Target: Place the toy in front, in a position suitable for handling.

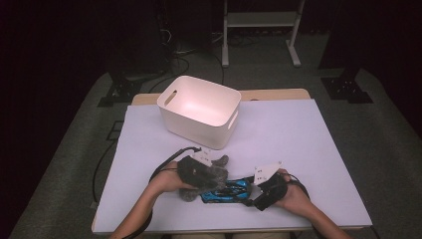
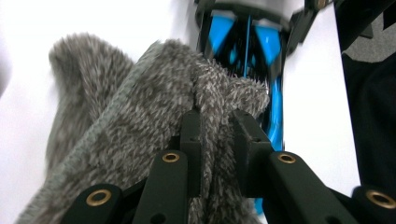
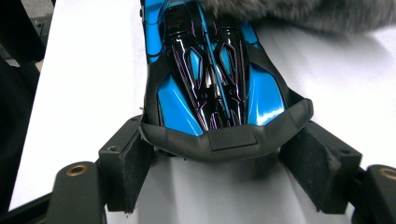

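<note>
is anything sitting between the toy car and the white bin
Nothing visible does. The blue toy car lies near the table's front edge, its end clamped in the right hand-held gripper; the left hand-held gripper holds a grey fuzzy cloth against it. Bare table lies before the white bin.

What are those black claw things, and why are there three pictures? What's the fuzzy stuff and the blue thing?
A person sits at a table with a white top and holds a grabbing tool, called a gripper, in each hand. One picture comes from a camera up high, looking down. The other two come from little cameras riding on the grippers, so they look along the black jaws.

The left gripper is pinched shut on a fuzzy grey cloth. The right gripper has its jaws around the tail end of a shiny blue and black toy car, pressing on its sides. The cloth lies against the car's other end. A white bin stands farther back on the table; nothing shows inside it.
</note>
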